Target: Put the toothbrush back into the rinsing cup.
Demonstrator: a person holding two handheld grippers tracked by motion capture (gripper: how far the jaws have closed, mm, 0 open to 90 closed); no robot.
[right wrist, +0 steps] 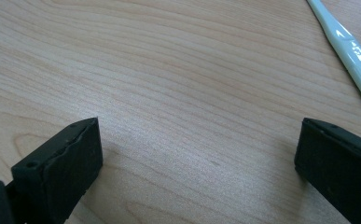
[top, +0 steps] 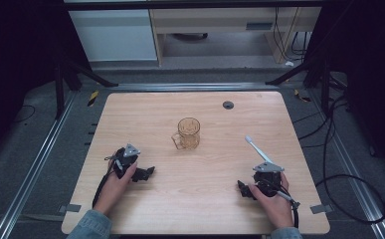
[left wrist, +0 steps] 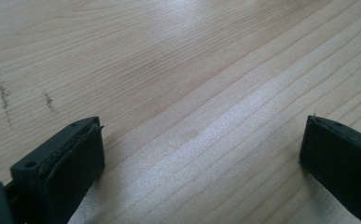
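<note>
A clear amber glass mug (top: 187,133) stands upright near the middle of the wooden table (top: 145,109), its handle toward the left. A white toothbrush (top: 259,151) lies flat at the right, its handle also in the right gripper view (right wrist: 350,51). My left gripper (top: 147,173) rests low on the table at the front left, jaws wide apart and nothing between them (left wrist: 201,149). My right gripper (top: 243,189) rests at the front right, just below the toothbrush's near end, jaws also wide apart over bare wood (right wrist: 199,154).
A small dark round grommet (top: 228,104) sits near the table's far edge. Black cables (top: 344,179) trail on the floor at the right. Metal rails (top: 36,164) run along both sides of the table. Faint pencil marks (left wrist: 3,95) are on the wood by the left gripper.
</note>
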